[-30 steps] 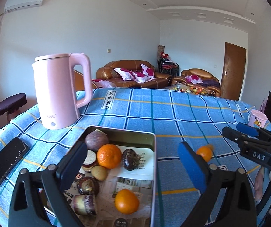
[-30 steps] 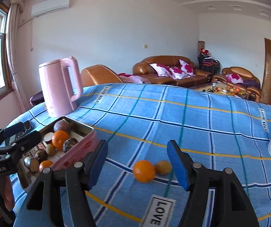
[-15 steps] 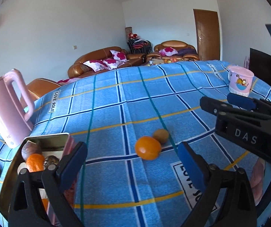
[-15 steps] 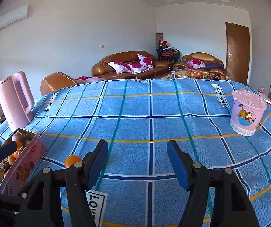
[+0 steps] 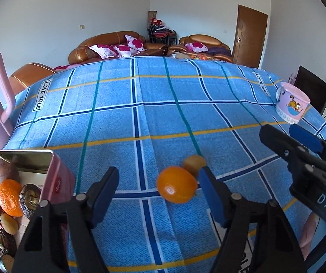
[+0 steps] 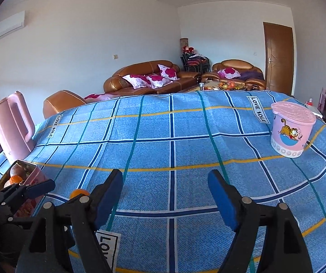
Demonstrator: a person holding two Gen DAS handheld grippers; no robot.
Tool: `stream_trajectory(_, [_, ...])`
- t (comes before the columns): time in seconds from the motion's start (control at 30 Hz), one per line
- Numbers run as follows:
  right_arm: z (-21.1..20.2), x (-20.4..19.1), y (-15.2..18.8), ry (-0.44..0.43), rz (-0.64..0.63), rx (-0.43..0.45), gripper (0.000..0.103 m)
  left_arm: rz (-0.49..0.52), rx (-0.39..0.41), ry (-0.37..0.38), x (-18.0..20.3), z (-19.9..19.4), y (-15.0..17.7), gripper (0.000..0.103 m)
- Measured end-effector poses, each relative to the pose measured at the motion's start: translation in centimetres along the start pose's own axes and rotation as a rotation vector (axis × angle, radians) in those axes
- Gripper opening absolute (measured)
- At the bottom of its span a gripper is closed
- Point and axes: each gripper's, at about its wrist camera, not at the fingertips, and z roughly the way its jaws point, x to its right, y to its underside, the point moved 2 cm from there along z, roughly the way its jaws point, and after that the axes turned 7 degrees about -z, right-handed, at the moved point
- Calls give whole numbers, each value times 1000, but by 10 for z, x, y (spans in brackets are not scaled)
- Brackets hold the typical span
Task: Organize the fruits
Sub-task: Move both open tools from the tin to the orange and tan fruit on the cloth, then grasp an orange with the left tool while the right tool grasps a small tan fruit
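A blue tablecloth [image 5: 153,104] is showing a check of dark blue, white, teal and yellow lines, with white "LOVE SOLE" labels in black letters. On it an orange tangerine [image 5: 177,187] is glowing bright beside a tan-brown small fruit [image 5: 194,163]. At the near left, a pink tin [image 5: 57,182] is holding an orange fruit and brown ones. A pale pink kettle [image 6: 11,126] is standing far left. At the right, a pink cup [image 6: 291,129] is displaying an orange cartoon cat over blue. The gripper pads [image 5: 210,195] are showing blue on black frames.

Checked tablecloth [image 5: 140,113] under orange [image 5: 176,187], tin [image 5: 56,182]
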Motion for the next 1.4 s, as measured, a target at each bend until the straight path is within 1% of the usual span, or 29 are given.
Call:
stream_trajectory(0.03, [1,0,0,1,-1,-5,79,0,-6,7,0,2,0,72])
stream_trajectory(0.1, [3,0,0,5,-2,-14,79,0,-25,24,1,5,0,63])
stream_trajectory(0.2, [4,-1,-1,9,-3,-19,79,-20,-49,81,-1,8,0,51])
stream_trajectory(0.23, [4,-1,-1,10,-4,-20,79,-22,-50,100,-1,7,0,39])
stream_trajectory(0.3, [4,0,0,9,-2,-19,79,-22,-48,107,-2,5,2,38])
stream_trajectory(0.4, [3,2,0,6,8,-11,79,-56,-38,119,-11,1,2,38])
stream_trajectory(0.5, [2,3,0,1,16,-6,79,-91,-15,104,-23,-3,2,38])
stream_trajectory(0.63, [4,-2,0,-5,-10,-22,79,-107,11,85,-31,-8,2,38])
stream_trajectory(0.7, [10,-10,-1,-35,-48,-46,79,-113,24,74,-34,-10,2,38])
stream_trajectory(0.83, [25,-31,1,-135,-138,-116,79,-116,56,35,-38,-16,1,38])
stream_trajectory(0.97, [29,-45,1,-175,-190,-123,79,-114,78,2,-41,-18,0,38])
stream_trajectory(1.0, [31,-47,1,-177,-194,-127,78,-118,83,-6,-42,-19,-1,38])
stream_trajectory(1.07, [37,-53,2,-181,-216,-160,64,-131,95,-18,-46,-21,-1,38])
stream_trajectory(1.13, [46,-60,5,-186,-240,-204,61,-147,100,-23,-50,-21,-2,38])
stream_trajectory(1.2, [49,-65,5,-193,-251,-215,58,-153,103,-24,-51,-22,-2,38])
stream_trajectory(1.3, [52,-68,4,-211,-254,-225,58,-146,108,-31,-51,-23,-2,38])
stream_trajectory(1.4, [59,-70,6,-235,-246,-265,54,-140,106,-37,-49,-22,-2,38])
